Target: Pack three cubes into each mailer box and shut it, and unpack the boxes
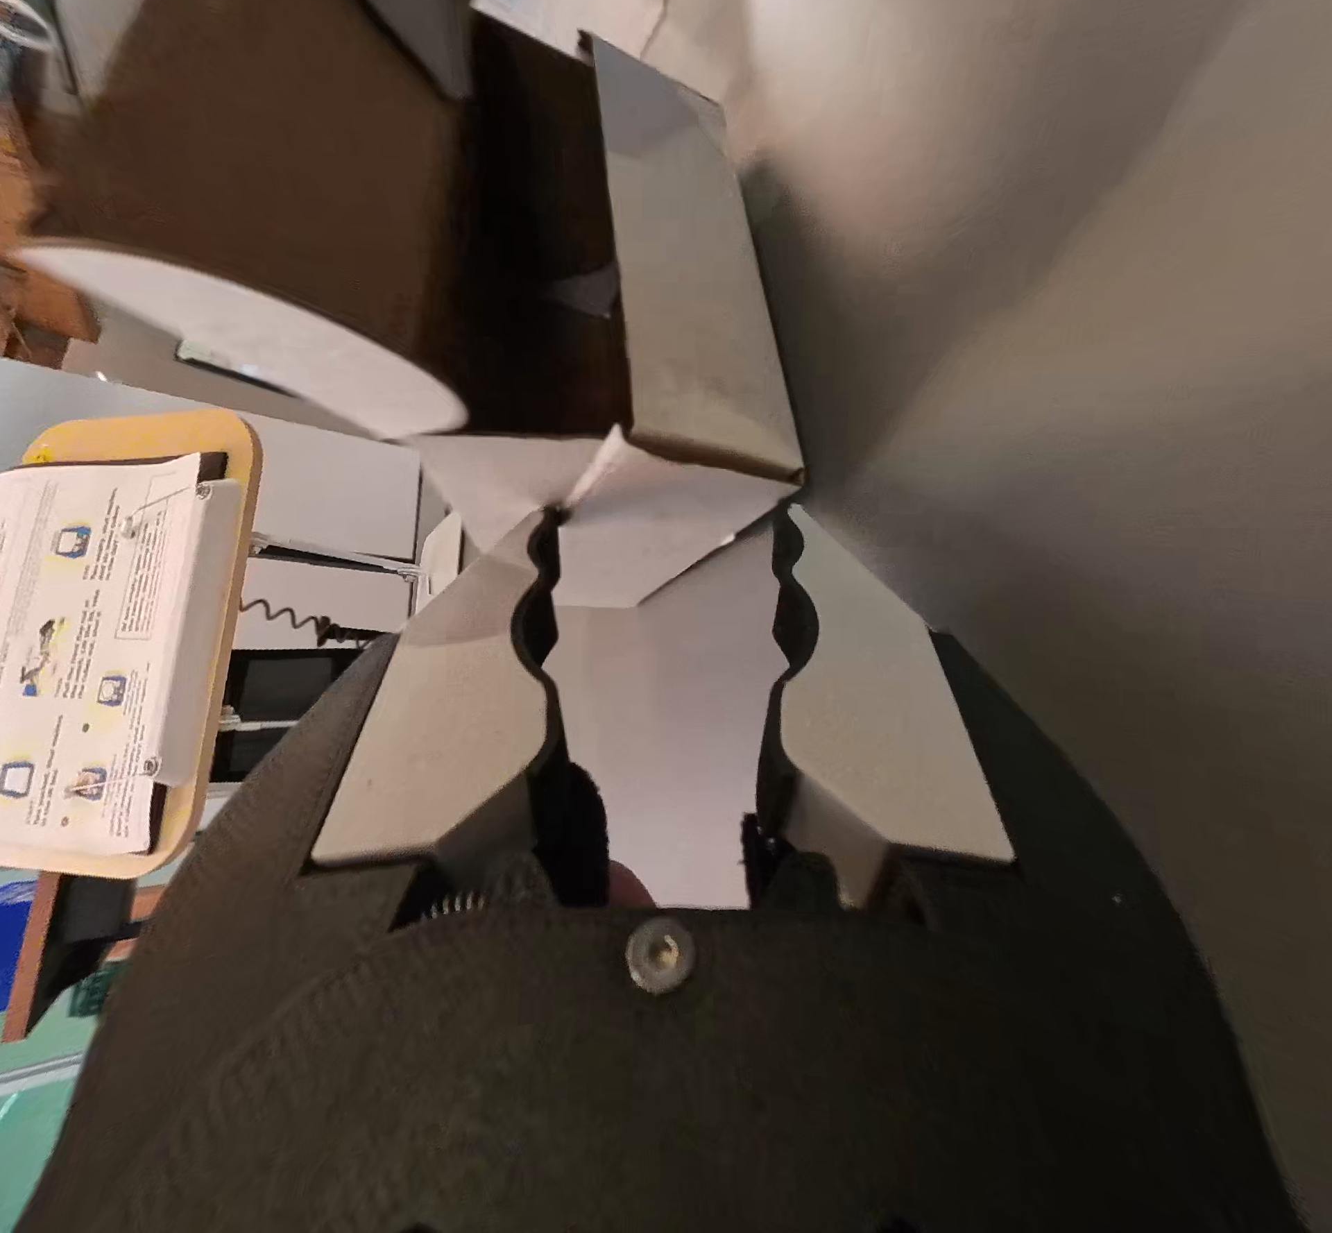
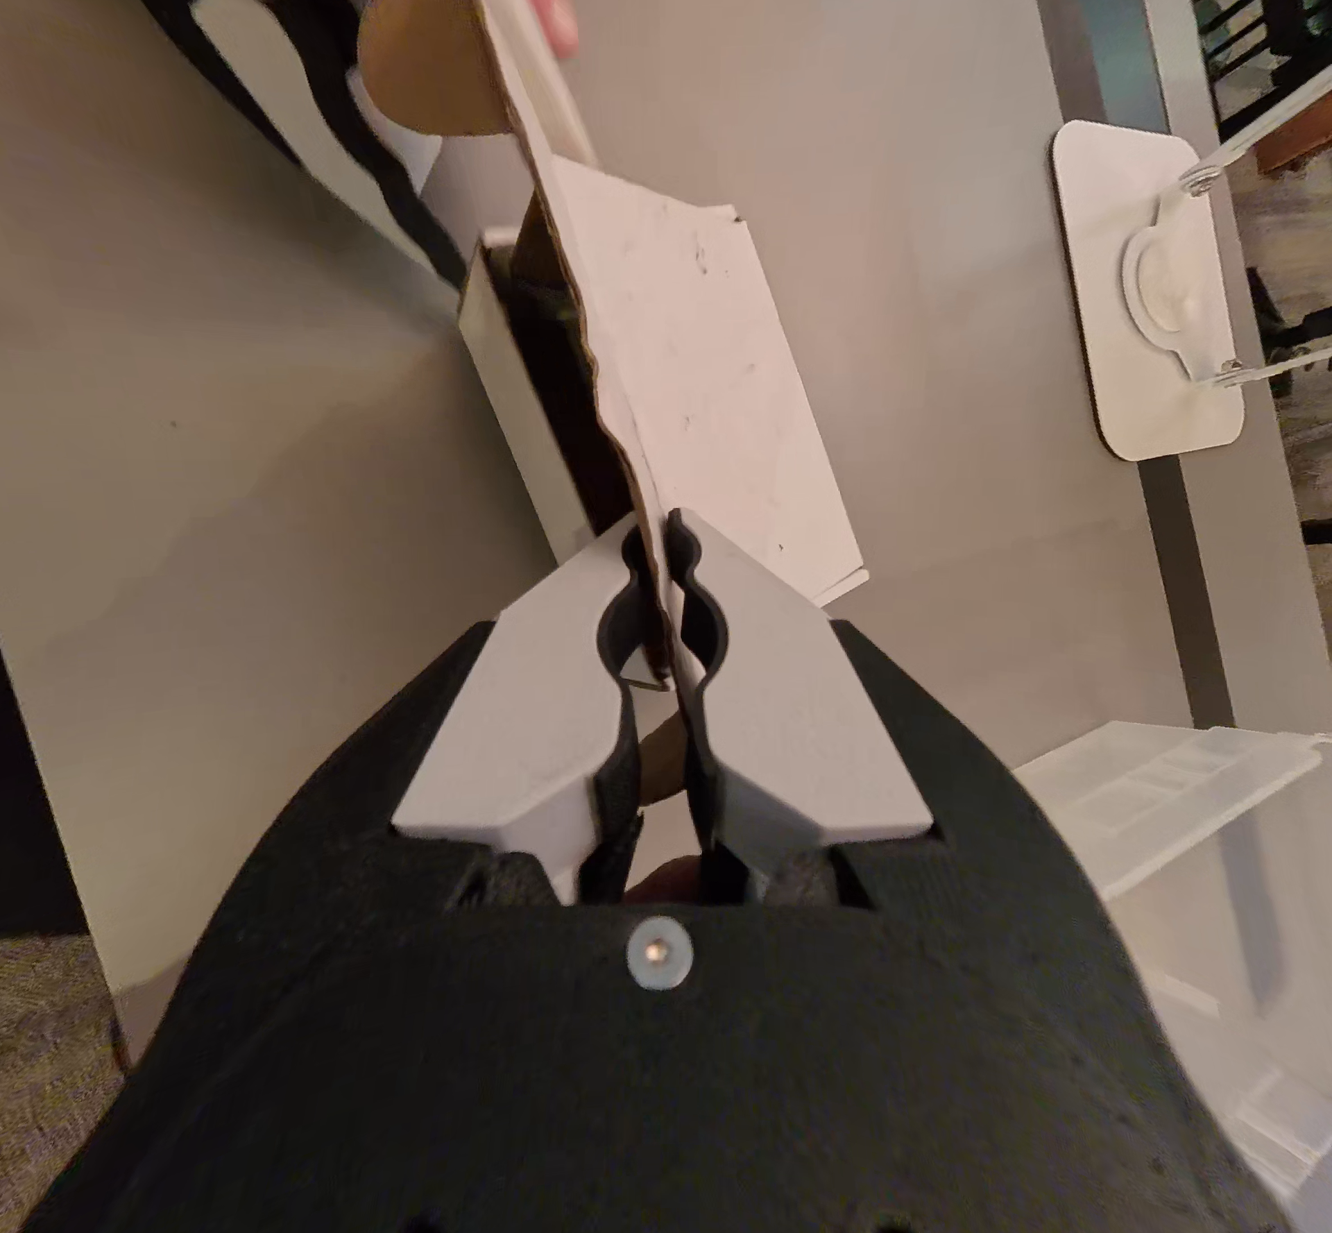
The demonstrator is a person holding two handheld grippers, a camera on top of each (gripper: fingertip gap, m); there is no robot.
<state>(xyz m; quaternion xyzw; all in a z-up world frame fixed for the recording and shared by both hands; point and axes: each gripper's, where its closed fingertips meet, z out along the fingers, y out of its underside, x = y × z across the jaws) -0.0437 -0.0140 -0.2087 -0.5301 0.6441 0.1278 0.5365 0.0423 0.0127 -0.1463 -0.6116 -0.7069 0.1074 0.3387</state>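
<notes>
Box (image 2: pixel 692 362) lid is being pinched by right gripper (image 2: pixel 667 531); left gripper (image 1: pixel 667 521) is spread apart around box corner.

Mailer box (image 2: pixel 504 362) on table (image 2: pixel 216 405), lid (image 2: pixel 692 362) betw. right hand-held gripper (image 2: pixel 667 535) fingers.

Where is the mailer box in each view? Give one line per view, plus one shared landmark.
Left wrist view: mailer box at centre, open, its near corner between the left gripper's parted jaws.
Right wrist view: mailer box at centre, its lid edge pinched by the right gripper.
Shared landmark: the grey table under the box.
</notes>
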